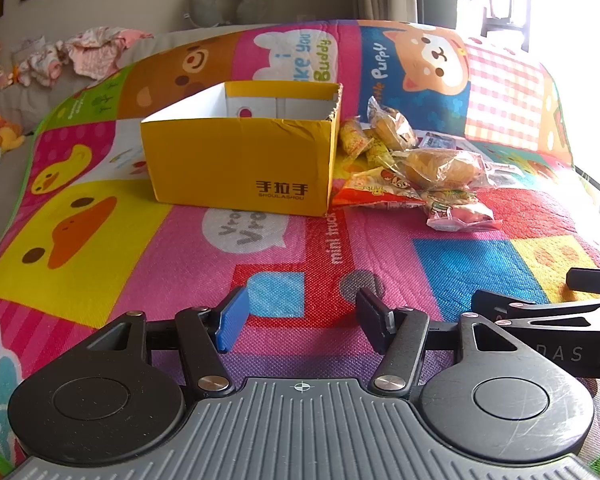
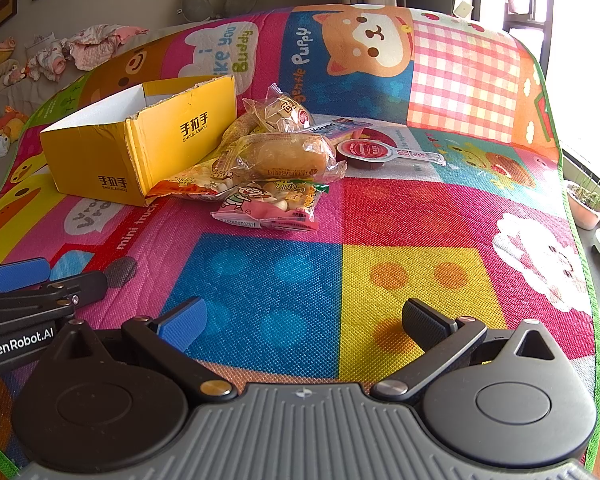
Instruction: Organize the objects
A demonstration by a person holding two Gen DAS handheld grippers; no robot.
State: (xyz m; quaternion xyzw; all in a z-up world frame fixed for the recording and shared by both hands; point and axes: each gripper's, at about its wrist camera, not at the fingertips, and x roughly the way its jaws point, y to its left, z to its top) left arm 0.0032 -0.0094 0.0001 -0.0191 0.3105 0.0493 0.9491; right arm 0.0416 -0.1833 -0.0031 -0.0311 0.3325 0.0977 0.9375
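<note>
An open yellow cardboard box (image 1: 240, 160) (image 2: 140, 148) stands on the colourful play mat (image 1: 380, 248) (image 2: 412, 216). Right of it lies a heap of wrapped snacks: a bread roll in clear wrap (image 1: 440, 168) (image 2: 288, 158), a pink candy bag (image 1: 460, 212) (image 2: 276, 204), an orange-red snack bag (image 1: 376, 192) (image 2: 192, 186) and a small red-lidded cup (image 2: 366, 154). My left gripper (image 1: 304, 320) hovers open over the near mat, nothing between its fingers. My right gripper (image 2: 304, 320) is open wider, also holding nothing, well short of the snacks.
The right gripper's fingers (image 1: 540, 308) show at the right edge of the left wrist view; the left gripper (image 2: 32, 292) shows at the left of the right wrist view. Clothes (image 1: 80, 52) and toys (image 1: 0, 136) lie beyond the mat's left edge. A potted plant (image 2: 588, 204) stands off the right edge.
</note>
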